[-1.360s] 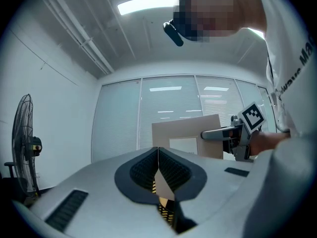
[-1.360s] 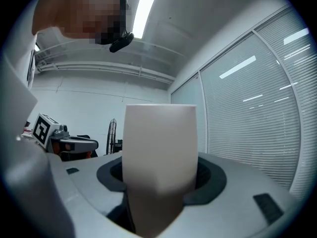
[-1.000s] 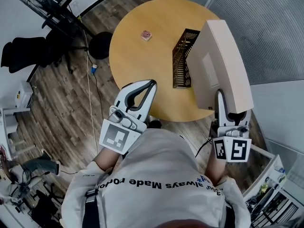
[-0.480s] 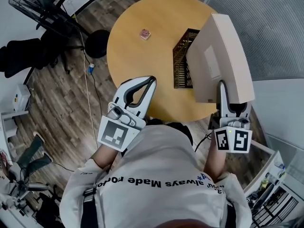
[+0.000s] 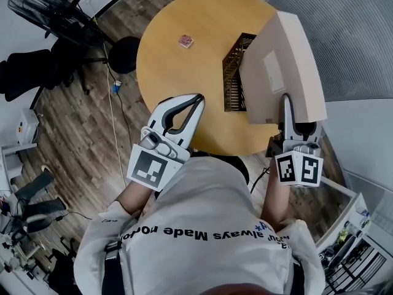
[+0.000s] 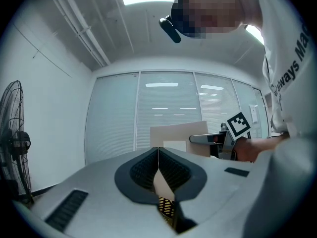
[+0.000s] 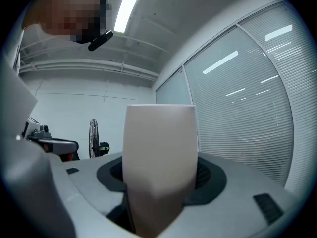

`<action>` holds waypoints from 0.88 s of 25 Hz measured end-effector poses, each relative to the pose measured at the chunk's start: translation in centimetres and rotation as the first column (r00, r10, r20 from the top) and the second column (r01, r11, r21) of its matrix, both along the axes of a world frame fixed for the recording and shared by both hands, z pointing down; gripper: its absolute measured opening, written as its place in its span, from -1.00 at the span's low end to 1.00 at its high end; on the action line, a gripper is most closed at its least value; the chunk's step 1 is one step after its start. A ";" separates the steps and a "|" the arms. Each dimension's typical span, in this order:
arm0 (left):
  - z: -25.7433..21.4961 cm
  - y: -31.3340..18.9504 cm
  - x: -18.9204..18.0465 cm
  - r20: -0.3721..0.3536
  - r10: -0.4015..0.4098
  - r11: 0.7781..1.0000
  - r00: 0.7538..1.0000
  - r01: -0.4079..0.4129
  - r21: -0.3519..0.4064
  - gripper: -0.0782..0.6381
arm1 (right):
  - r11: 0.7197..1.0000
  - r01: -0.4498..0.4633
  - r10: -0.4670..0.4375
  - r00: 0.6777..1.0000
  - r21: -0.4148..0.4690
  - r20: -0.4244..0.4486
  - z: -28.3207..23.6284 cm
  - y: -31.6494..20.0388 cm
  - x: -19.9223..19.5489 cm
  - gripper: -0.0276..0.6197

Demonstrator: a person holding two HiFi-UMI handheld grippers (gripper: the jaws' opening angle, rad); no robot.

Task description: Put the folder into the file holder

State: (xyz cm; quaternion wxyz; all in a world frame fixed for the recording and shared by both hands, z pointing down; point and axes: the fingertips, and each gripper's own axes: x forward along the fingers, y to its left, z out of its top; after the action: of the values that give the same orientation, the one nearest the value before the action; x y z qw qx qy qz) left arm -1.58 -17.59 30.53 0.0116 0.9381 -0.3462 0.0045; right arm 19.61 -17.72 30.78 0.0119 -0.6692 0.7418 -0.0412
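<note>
Folder [image 5: 282, 66]: clamped upright in right claw [image 5: 287, 103], beside file holder [image 5: 235, 72] on counter [image 5: 184, 72]. Left claw [image 5: 195, 100]: pressed shut, holds nothing.

Round wooden table [image 5: 184, 85] at 12 o'clock in head view, with small pink block [image 5: 185, 40] lying on its far part. Standing fan [image 5: 38, 6] at 10 o'clock on plank floor [image 5: 80, 140], black chair [image 5: 27, 72] just beside. Round black base [image 5: 123, 55] near table edge. Slatted blinds [image 5: 350, 35] at 2 o'clock.
</note>
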 end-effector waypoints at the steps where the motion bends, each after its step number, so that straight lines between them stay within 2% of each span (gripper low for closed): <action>1: 0.1 0.1 0.0 -0.001 0.001 1.000 1.000 -0.001 0.000 -0.71 | 1.000 -0.005 0.005 1.000 0.001 0.004 0.2 0.0 0.1 -0.01; 13: 0.5 0.6 -0.7 0.006 -0.001 1.000 1.000 0.001 -0.012 -0.71 | 0.997 -0.067 0.066 0.997 0.046 0.037 2.2 -1.0 0.3 -0.01; 22: 0.6 0.3 -1.4 0.003 -0.017 1.000 1.000 0.017 -0.016 -0.71 | 0.994 -0.082 0.078 0.996 0.075 0.054 3.0 -2.0 0.1 -0.01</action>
State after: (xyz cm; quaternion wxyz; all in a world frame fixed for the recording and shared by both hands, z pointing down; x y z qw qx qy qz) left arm -2.93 -17.25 31.16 0.0188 0.9349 -0.3543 0.0088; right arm 19.73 -19.75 33.80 0.0584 -0.6961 0.7150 -0.0288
